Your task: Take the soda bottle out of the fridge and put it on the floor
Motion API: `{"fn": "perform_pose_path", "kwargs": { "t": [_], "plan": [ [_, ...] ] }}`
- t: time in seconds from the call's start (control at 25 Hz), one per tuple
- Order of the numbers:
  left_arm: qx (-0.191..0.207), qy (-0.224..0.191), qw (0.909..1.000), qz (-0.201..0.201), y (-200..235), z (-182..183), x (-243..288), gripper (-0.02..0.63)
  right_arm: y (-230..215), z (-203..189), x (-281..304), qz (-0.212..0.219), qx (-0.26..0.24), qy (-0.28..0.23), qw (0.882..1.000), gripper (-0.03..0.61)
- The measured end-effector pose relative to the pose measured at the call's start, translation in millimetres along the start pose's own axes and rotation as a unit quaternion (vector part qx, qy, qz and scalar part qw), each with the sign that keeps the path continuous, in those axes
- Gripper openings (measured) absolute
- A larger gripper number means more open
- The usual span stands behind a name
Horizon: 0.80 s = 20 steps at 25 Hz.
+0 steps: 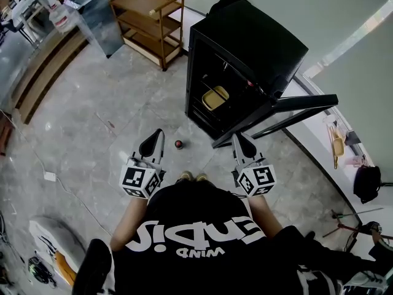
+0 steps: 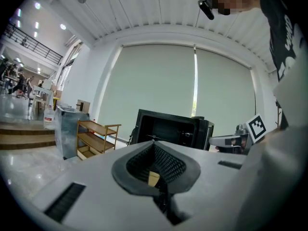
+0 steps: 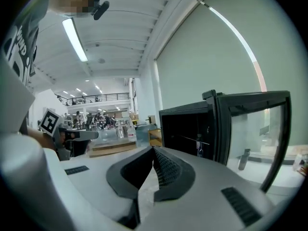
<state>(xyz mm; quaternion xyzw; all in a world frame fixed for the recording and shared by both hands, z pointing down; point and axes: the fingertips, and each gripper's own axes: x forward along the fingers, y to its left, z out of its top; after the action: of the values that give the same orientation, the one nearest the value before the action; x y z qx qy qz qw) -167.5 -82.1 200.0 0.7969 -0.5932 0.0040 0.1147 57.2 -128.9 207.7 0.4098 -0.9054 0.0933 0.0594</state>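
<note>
You stand facing the black fridge (image 1: 245,39), holding both tools out level in front of you. Your left tool (image 1: 160,131) is closed with nothing in it; in the left gripper view its ribbed pads (image 2: 166,165) meet at the tip. Your right tool (image 1: 235,137) is closed and empty too, and its pads (image 3: 166,170) come together at the tip in the right gripper view. The soda bottle (image 1: 178,144) stands upright on the grey tiled floor (image 1: 92,121), showing from above as a small dark round with a red cap. It sits between your two tools as the head view shows them, just ahead of your shoes (image 1: 192,177) and near the fridge's open front, touching neither tool. The fridge door (image 1: 298,103) hangs wide open to your right, and something yellow (image 1: 215,97) lies on a shelf inside. A wooden shelf cart (image 1: 150,17) stands farther off to the left.
</note>
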Motion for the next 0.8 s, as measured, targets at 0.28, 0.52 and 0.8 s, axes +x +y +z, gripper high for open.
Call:
{"fn": "perform_pose_path", "kwargs": {
  "t": [0.28,0.52,0.8],
  "plan": [
    [0.005,-0.003,0.9999,0.012,0,-2,8,0.006,-9,-3,7,-0.014,-0.002,-0.006,1.0,0.023],
    [0.016,0.004,0.9997,0.018,-1,-4,13,0.006,-7,-3,11,-0.009,0.002,-0.01,1.0,0.023],
    [0.013,0.006,0.9996,0.024,-4,-4,16,0.006,-10,-2,10,-0.005,0.001,-0.011,1.0,0.023]
  ]
}}
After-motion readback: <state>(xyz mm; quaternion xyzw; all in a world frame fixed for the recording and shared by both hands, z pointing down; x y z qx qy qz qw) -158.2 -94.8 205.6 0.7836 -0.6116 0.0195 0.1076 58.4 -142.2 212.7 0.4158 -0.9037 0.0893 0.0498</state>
